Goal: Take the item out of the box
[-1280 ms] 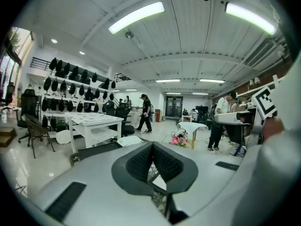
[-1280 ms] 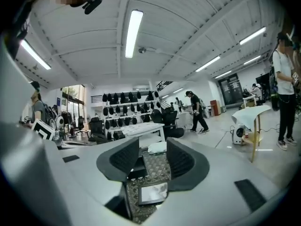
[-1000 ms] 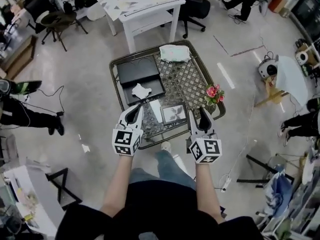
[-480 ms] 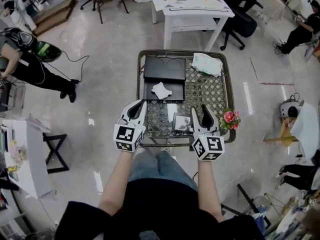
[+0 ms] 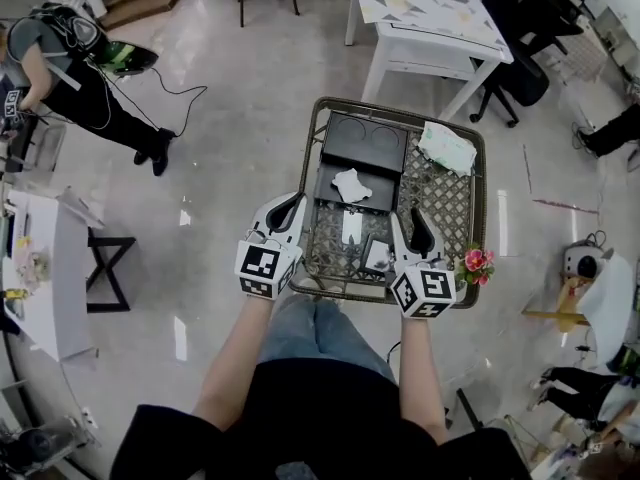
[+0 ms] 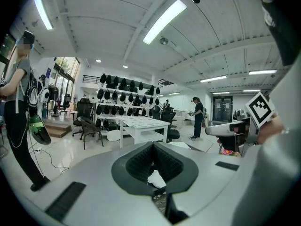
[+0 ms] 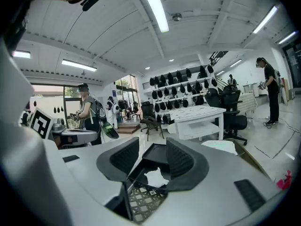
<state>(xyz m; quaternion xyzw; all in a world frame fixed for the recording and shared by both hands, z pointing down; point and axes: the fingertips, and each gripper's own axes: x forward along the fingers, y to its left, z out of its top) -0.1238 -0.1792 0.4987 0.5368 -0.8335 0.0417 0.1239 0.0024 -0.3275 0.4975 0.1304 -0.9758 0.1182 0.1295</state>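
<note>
An open black box (image 5: 348,193) lies on the far left part of a lattice-topped table (image 5: 450,203), its lid (image 5: 365,145) flat behind it. A crumpled white item (image 5: 351,184) sits inside the box. My left gripper (image 5: 288,208) hovers at the table's near left edge, jaws shut and empty. In the left gripper view the gripper (image 6: 153,145) frames the white item (image 6: 156,179) just ahead. My right gripper (image 5: 417,230) hangs over the near right part, slightly open and empty. Between its jaws (image 7: 153,147) I see the box (image 7: 155,153) and the item (image 7: 156,177).
On the table also lie a white card (image 5: 352,228), a small framed picture (image 5: 377,256), a folded cloth (image 5: 447,148) and pink flowers (image 5: 474,263) at the right edge. A white table (image 5: 420,13) stands beyond. A person (image 5: 70,58) stands far left.
The head view has swung, so the table now sits nearer the middle and turned. Both grippers stay side by side at the near edge, a little closer to the box.
</note>
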